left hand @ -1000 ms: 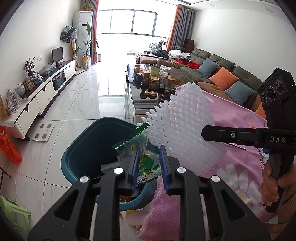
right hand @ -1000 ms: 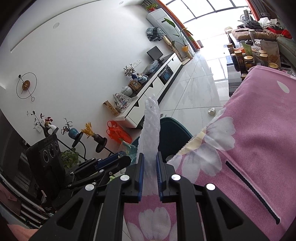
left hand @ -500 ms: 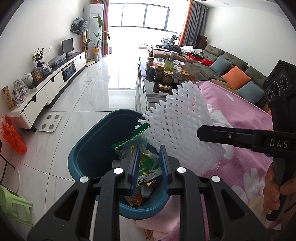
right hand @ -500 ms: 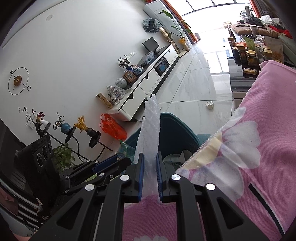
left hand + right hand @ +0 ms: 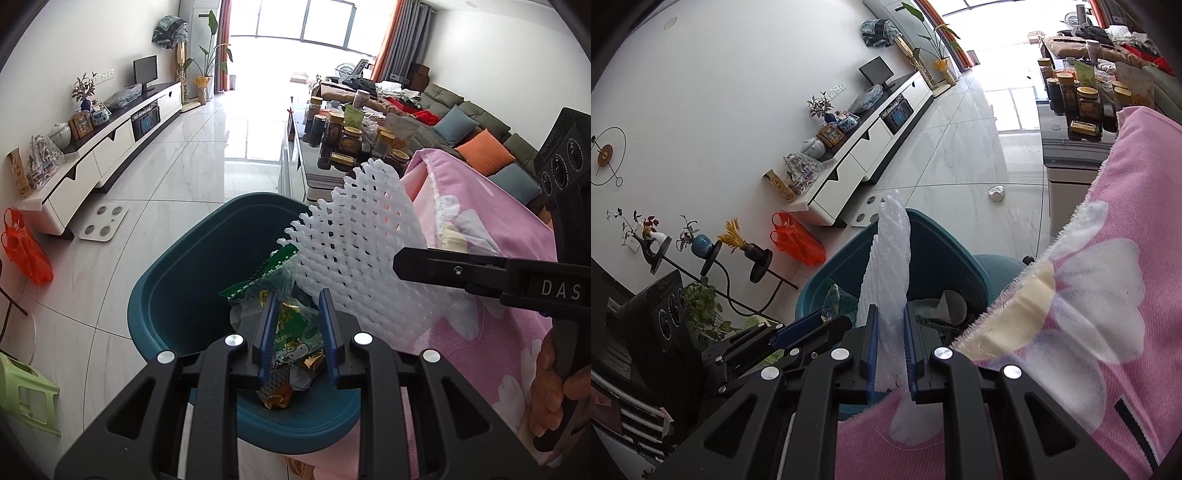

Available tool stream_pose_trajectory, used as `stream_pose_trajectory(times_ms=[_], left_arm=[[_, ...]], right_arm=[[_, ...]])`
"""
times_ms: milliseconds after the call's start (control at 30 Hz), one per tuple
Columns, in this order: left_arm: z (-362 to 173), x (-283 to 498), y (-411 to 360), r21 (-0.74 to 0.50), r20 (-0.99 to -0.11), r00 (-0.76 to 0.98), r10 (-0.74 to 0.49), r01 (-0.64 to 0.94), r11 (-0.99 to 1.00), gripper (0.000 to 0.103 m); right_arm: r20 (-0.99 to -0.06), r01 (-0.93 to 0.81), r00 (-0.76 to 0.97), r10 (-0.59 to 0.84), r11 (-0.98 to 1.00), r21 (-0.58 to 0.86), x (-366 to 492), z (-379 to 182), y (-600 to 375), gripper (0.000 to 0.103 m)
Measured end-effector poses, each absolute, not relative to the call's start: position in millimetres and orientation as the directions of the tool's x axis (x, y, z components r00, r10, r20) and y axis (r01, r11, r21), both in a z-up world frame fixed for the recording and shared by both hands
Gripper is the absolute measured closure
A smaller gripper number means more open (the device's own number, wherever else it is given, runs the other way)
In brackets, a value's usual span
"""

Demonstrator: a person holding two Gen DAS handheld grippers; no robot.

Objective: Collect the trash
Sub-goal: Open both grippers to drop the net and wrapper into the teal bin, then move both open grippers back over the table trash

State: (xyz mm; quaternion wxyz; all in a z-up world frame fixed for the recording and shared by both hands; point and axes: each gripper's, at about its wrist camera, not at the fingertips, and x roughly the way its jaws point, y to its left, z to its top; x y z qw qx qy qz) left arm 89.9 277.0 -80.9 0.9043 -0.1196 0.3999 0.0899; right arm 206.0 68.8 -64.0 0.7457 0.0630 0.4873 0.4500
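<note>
A teal trash bin (image 5: 192, 295) stands on the floor beside a pink flowered cloth (image 5: 491, 332). My left gripper (image 5: 295, 317) is above the bin, its jaws apart around a green snack wrapper (image 5: 291, 328) that hangs between them over other trash. My right gripper (image 5: 889, 332) is shut on a white foam fruit net (image 5: 888, 266), which stands up over the bin's (image 5: 934, 258) near rim. The net (image 5: 354, 254) and the right gripper (image 5: 399, 264) show in the left wrist view at the cloth's edge. The left gripper (image 5: 827, 319) shows low left in the right wrist view.
A coffee table (image 5: 310, 173) with several jars stands behind the bin. A white TV cabinet (image 5: 110, 147) runs along the left wall, with an orange bag (image 5: 26, 251), a bathroom scale (image 5: 103, 227) and a green stool (image 5: 26, 395) on the floor. A sofa (image 5: 480, 129) is at the right.
Both grippers have moved over the bin, which now sits nearer and more centred. The left jaws have widened around the wrapper. The foam net has shifted from over the cloth toward the bin.
</note>
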Motion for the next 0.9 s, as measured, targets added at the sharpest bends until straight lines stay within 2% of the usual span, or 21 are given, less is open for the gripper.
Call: stream_pose_trajectory(times_ms=[167, 233, 300, 533, 700, 800, 900], left_arm=[[-87.2, 97.3, 277.8, -0.154, -0.753, 0.655, 0.056, -0.258, 0.954, 0.078], [-90.0, 100.7, 278.7, -0.157, -0.756, 0.652, 0.055, -0.262, 0.952, 0.068], [-92.5, 103.2, 280.2, -0.163, -0.759, 0.649, 0.055, -0.27, 0.949, 0.063], [-91.8, 97.4, 287.6, -0.167, -0.754, 0.653, 0.076, -0.302, 0.938, 0.06], [-73.4, 77.7, 281.9, -0.169, -0.712, 0.696, 0.092, -0.298, 0.94, 0.056], [-55.3, 62.1, 267.3, -0.17, -0.663, 0.745, 0.072, -0.243, 0.955, 0.05], [-37.7, 49.3, 241.6, -0.159, -0.618, 0.785, 0.032, -0.164, 0.973, 0.045]], right_arm=[[-0.684, -0.608, 0.128, 0.718, 0.602, 0.518, 206.5, -64.3, 77.7, 0.088], [-0.689, -0.609, 0.129, 0.714, 0.605, 0.513, 206.2, -64.3, 81.5, 0.087], [-0.692, -0.614, 0.13, 0.71, 0.606, 0.506, 205.9, -64.1, 83.4, 0.085], [-0.685, -0.622, 0.145, 0.714, 0.604, 0.498, 201.6, -60.4, 78.1, 0.072], [-0.655, -0.645, 0.163, 0.738, 0.582, 0.495, 190.3, -47.0, 50.4, 0.069], [-0.63, -0.682, 0.197, 0.751, 0.566, 0.462, 175.8, -33.7, 19.8, 0.063], [-0.606, -0.707, 0.244, 0.757, 0.567, 0.422, 159.3, -21.1, -19.6, 0.061]])
